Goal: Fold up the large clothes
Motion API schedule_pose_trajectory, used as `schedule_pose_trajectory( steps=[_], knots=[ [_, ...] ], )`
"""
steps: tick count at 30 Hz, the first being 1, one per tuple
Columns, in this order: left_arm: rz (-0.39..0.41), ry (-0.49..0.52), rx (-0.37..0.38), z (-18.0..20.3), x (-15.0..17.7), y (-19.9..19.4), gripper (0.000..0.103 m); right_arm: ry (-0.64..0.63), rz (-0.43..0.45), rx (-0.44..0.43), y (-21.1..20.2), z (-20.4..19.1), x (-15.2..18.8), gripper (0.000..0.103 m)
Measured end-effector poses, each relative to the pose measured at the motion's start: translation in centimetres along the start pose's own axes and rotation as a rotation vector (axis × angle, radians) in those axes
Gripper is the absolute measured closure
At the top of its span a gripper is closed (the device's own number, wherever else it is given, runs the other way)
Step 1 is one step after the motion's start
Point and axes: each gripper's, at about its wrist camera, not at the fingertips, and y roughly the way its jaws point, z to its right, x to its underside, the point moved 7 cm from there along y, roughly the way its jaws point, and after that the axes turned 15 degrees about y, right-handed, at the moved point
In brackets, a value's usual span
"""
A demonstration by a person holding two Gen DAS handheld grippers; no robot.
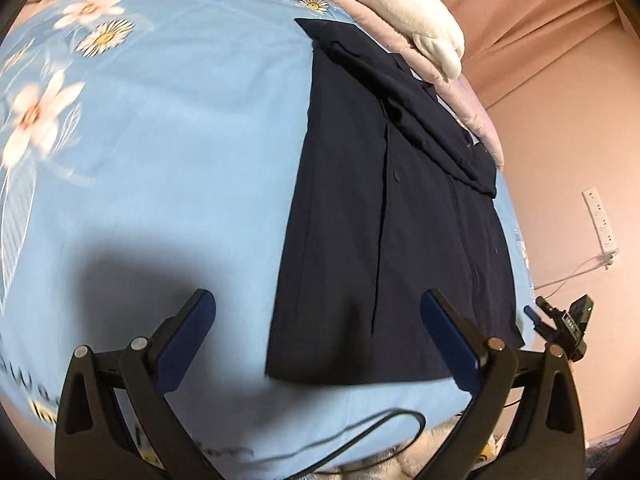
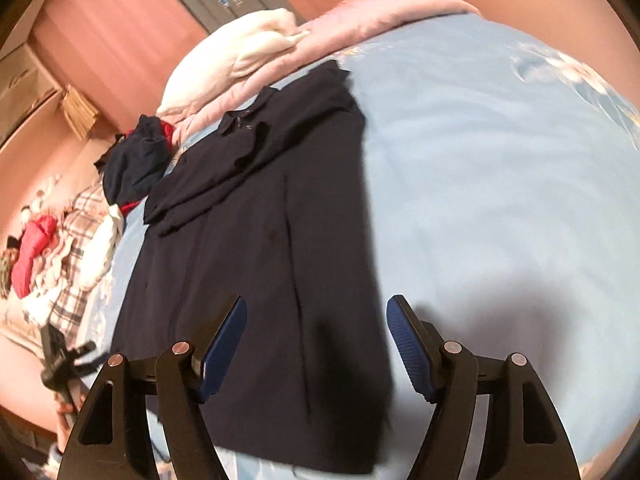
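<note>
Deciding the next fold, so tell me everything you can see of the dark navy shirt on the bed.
The dark navy shirt is a collared button-front of thin woven-looking cloth, lying flat on the light blue floral bedsheet. Its sides are folded in to a long rectangle, with the sleeves laid across the chest below the collar. The collar end reaches the pink quilt. Neither gripper touches it; both are open above its hem end.

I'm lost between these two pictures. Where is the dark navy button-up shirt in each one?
Left wrist view: the dark navy button-up shirt lies right of centre on the light blue flowered bedsheet.
Right wrist view: the shirt lies left of centre.
Shared landmark: the white fluffy pillow beyond the collar end.
</note>
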Motion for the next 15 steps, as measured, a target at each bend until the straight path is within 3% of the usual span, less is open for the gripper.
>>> schedule_pose_trajectory(
  steps=[6, 15],
  knots=[
    [0.045, -0.059, 0.088, 0.9, 0.3, 0.6, 0.001, 0.083, -0.033, -0.005, 0.2, 2.9, 1.4, 0.03],
    [0.028, -0.088, 0.169, 1.3, -1.2, 1.8, 0.001, 0.1, -0.07, -0.05, 1.0, 3.3, 3.0, 0.029]
  ],
)
